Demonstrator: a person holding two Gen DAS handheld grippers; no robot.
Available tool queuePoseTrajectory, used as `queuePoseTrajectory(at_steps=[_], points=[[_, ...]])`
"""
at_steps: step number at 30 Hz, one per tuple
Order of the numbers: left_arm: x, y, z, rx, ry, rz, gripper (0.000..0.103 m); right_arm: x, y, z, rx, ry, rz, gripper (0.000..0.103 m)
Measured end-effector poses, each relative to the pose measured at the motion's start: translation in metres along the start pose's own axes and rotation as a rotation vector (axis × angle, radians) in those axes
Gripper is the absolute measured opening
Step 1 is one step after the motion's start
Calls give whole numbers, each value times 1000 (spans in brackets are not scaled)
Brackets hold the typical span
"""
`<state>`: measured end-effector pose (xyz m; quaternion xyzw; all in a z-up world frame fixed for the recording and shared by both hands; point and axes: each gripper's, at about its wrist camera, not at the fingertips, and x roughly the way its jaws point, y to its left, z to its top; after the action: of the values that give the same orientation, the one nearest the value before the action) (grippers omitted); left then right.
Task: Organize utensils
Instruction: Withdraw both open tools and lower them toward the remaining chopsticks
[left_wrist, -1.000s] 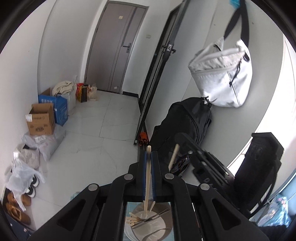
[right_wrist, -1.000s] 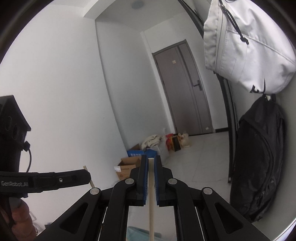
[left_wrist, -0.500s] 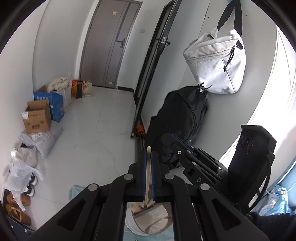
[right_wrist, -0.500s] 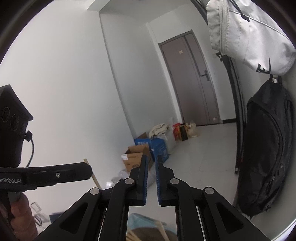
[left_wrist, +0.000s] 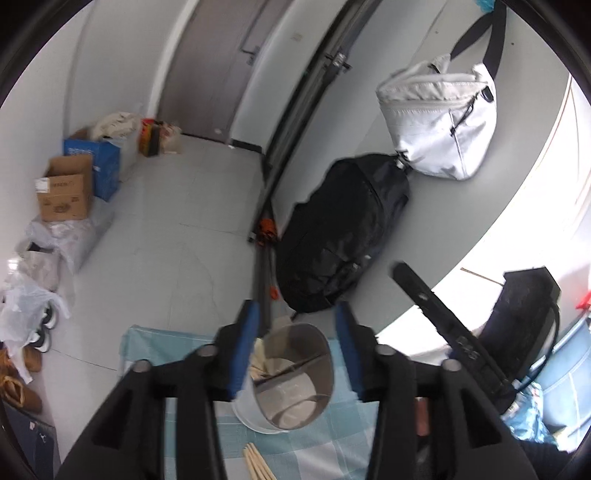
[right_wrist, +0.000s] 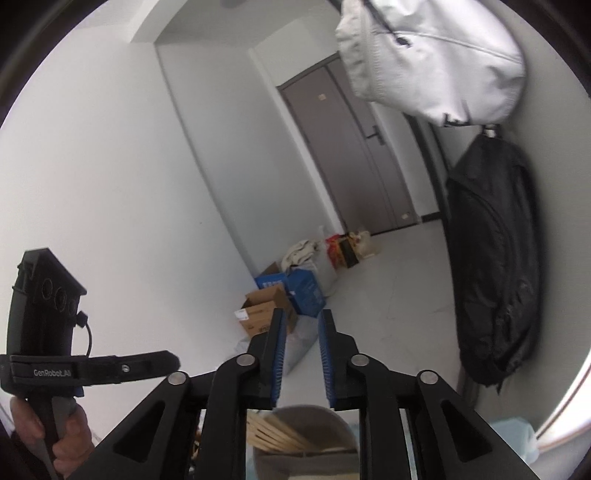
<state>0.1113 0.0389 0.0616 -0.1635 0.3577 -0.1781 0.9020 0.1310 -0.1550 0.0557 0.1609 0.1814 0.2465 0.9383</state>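
Chopsticks (left_wrist: 264, 363) now rest inside the metal holder (left_wrist: 295, 373), which stands on a checked blue cloth (left_wrist: 166, 343) over the tabletop, after both tools let go of the sticks they were pinching a second ago. Left tool (left_wrist: 295, 332) hangs just above the holder's rim, its blue pads spreading with nothing between them. Right tool (right_wrist: 301, 350), seen from its own camera, is likewise opening and empty, with the wooden sticks (right_wrist: 280, 432) leaning in the holder below it. More chopsticks (left_wrist: 256, 461) lie loose on the cloth near the holder, so the job appears only partly done: those remaining sticks probably need collecting next. A hand (right_wrist: 55, 439) grips the left tool's handle.
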Motion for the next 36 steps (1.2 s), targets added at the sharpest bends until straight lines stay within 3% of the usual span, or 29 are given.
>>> queuePoseTrajectory(at_steps=[7,12,14,20,26,33,36], points=[[-14,-7,-7,-3,-14,42,45,-35,5,0,-6,-24,-25,33],[-26,-10,-16,-9,-31,66,48,-53,13,-4,-18,-25,-19,48],[-32,-15,-20,-2,-42,86,56,-61,19,-6,-33,-30,-16,51],[-45,-28,-28,20,-65,117,58,-84,31,-8,-47,-43,0,65],[-57,-36,-41,36,-87,161,67,-103,40,-16,-63,-44,8,70],[-68,-41,-59,52,-126,199,69,-122,54,-32,-93,-28,11,80],[-69,-41,-70,52,-139,224,77,-129,59,-41,-113,-25,15,84]])
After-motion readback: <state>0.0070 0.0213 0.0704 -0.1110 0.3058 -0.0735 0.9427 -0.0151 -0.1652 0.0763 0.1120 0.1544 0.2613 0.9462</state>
